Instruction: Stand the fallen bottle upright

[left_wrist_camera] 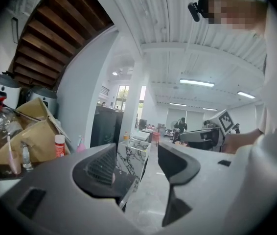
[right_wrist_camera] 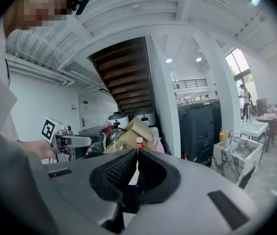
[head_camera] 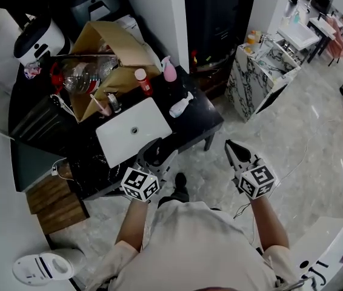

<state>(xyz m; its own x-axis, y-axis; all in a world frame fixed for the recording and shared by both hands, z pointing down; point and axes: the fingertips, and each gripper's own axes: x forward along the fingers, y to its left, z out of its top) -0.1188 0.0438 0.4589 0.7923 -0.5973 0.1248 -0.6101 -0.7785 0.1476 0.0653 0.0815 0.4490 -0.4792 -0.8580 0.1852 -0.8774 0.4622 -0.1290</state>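
1. the fallen bottle (head_camera: 180,106), white with a narrow spray-type head, lies on its side on the black surface (head_camera: 205,123). in the head view it is just off the 3 o'clock side of the white basin (head_camera: 114,147). the red-capped bottle (head_camera: 142,81) and the pink bottle (head_camera: 169,70) beyond it stand upright.
2. its long axis runs roughly from 8 o'clock to 2 o'clock in the head view. the narrow end seems to point toward 2 o'clock and the body toward 8.
3. the left gripper (head_camera: 154,151) is over the near edge of the surface. its fingers (left_wrist_camera: 99,168) are released and stand well apart, with nothing between them. the bottle lies at about 1 o'clock from it.
4. the right gripper (head_camera: 231,147) hangs over the floor, off the surface's corner. its fingers (right_wrist_camera: 113,173) are clenched pad to pad on nothing. the bottle lies at about 10 o'clock from it.
5. neither gripper view shows the fallen bottle, likely because each gripper's own body hides it.
6. judged from this, the left gripper is somewhat nearer and already open, so it looks the better placed. it would need to come in across the long axis, close on the body, then swing the narrow end up.
7. the bottle may roll away if it is nudged side-on before the fingers close.
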